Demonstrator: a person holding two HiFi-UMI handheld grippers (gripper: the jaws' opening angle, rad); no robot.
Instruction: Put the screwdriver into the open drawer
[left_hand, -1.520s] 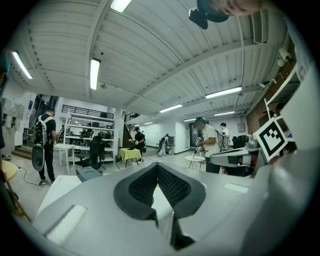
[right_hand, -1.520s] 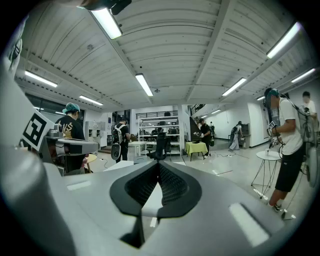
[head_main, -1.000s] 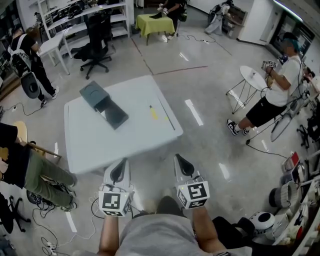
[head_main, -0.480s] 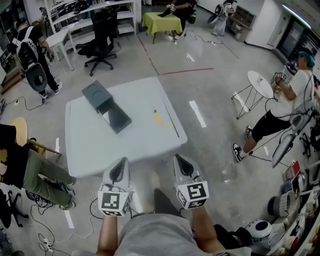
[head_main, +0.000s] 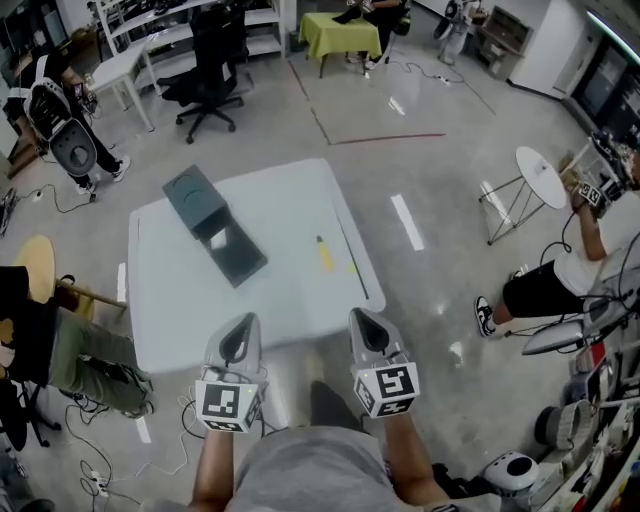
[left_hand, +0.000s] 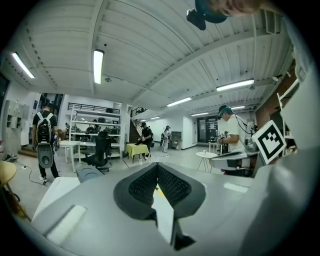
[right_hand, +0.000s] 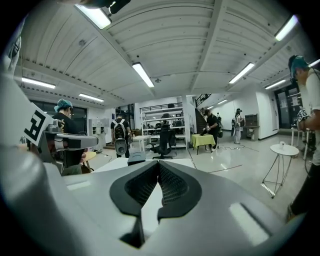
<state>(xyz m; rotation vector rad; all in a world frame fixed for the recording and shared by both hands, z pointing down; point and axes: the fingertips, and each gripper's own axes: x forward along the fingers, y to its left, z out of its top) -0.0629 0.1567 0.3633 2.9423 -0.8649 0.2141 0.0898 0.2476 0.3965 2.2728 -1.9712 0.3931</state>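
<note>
Both claws sit low in the head view, just at the near edge of the desk (head_main: 280, 300), and neither touches anything. The left claw (head_main: 240, 324) has its pads pressed together at the tips with nothing pinched between them, as its own gripper view makes plain. The right claw (head_main: 361, 320) is the same: pads shut tight and empty. The marker cubes sit close to my operator's forearms, and both claws point ahead across the desk, tipped slightly down.

The screwdriver (head_main: 324, 251) lies flat on the right part of the desk, near the right edge. Its yellow handle is toward me and its dark shaft points away. It is ahead of the right claw and a little to that claw's left, and well apart from both claws.

The dark grey drawer cabinet (head_main: 194, 190) stands on the far left part of the desk. Its open drawer (head_main: 236, 251) is pulled out diagonally toward the middle of the desk. The drawer is well apart from the screwdriver, with bare desk between them. I cannot tell what, if anything, lies inside.

Off the desk, a black office chair (head_main: 213, 55) stands beyond the far edge, and a table with a green cloth (head_main: 345, 35) is farther back. A small round side table (head_main: 541, 165) stands to the right.
</note>
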